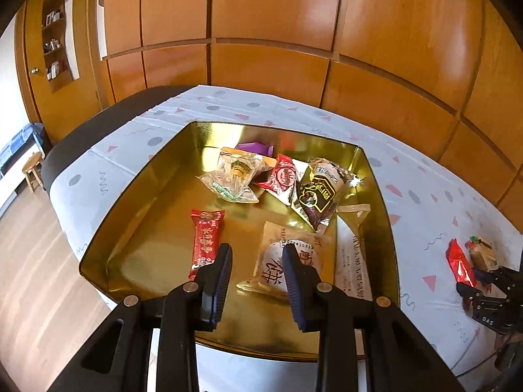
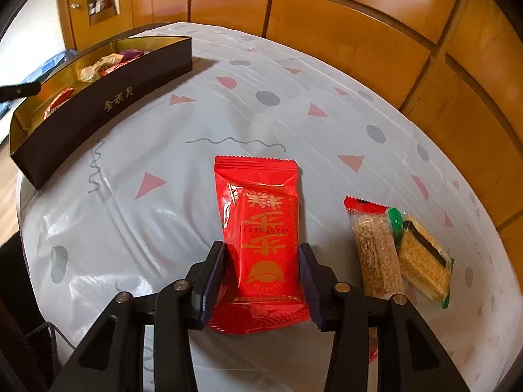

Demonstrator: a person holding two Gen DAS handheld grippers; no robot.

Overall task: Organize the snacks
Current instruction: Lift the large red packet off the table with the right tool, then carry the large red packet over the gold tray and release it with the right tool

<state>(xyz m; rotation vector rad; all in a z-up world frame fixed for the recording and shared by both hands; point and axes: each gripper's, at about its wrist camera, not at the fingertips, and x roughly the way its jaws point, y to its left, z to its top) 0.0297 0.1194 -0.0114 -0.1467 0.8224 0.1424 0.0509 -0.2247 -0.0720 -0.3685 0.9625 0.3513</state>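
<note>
In the lower centre of the right wrist view, our right hand-held gripper [image 2: 262, 272] straddles the red snack packet [image 2: 261, 241], which lies flat on the bench [image 2: 183, 150]. Both pads sit right at the packet's long edges. We cannot tell whether they are pressing it yet, and the packet is not lifted. Lower right in that view, just beside it, lie two more loose snacks: a grain bar [image 2: 376, 254] and a green-edged cracker packet [image 2: 421, 261], touching each other.

Our left hand-held gripper [image 1: 258, 261] hangs over the gold-lined box [image 1: 137, 196] with its jaws parted and nothing between them. The box already holds several wrapped snacks, including a long red bar [image 1: 204, 238] at lower left and a beige cake packet [image 1: 278, 261] under the right pad. In the right wrist view the box sits at upper left, well apart from the red packet.

The glossy, puffy wrapper is the risk as we see it. Squeezed only at the edges, the foil may buckle and slide out during the carry. A hard close could crush the cake inside. A wide sweep could also nudge the grain bar.
</note>
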